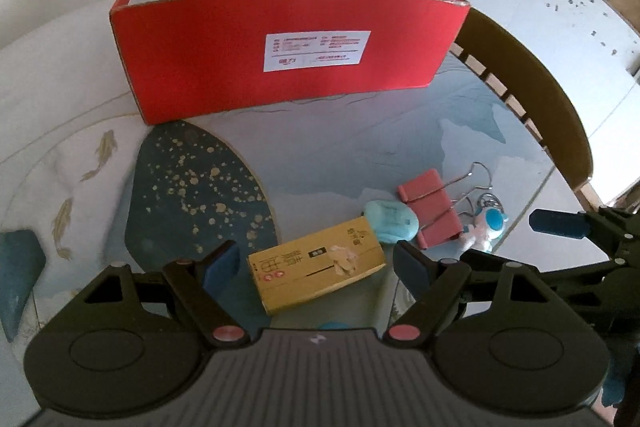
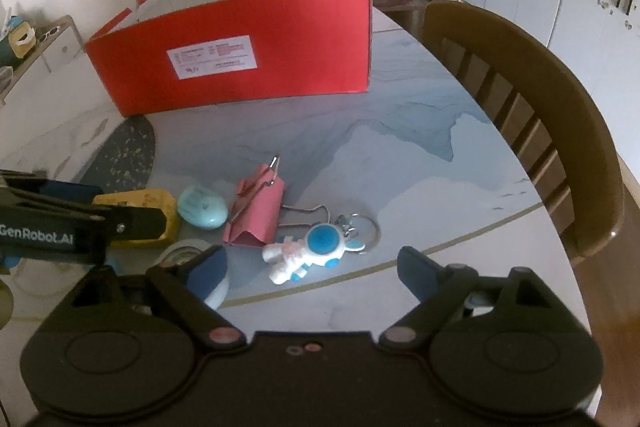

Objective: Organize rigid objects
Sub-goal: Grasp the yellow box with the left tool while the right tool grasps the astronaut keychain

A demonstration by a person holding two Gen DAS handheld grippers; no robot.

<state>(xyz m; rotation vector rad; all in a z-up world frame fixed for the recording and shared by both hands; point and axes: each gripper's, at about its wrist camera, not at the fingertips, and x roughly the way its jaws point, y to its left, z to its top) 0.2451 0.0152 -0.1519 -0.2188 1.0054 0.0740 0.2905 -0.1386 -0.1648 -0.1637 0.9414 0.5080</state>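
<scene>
The left hand-held gripper (image 1: 316, 259) hangs with its jaws apart on either side of the yellow box (image 1: 318, 269) — not pressing it. The right hand-held gripper (image 2: 314, 269), jaws also apart, hovers over the astronaut keychain (image 2: 308, 251) near the table (image 2: 420, 155) edge beside the chair (image 2: 560, 131); the red carton (image 2: 240, 63) stands toward the far edge.

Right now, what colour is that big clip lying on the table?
Pink, with silver wire handles. The binder clip shows best in the right wrist view.
</scene>
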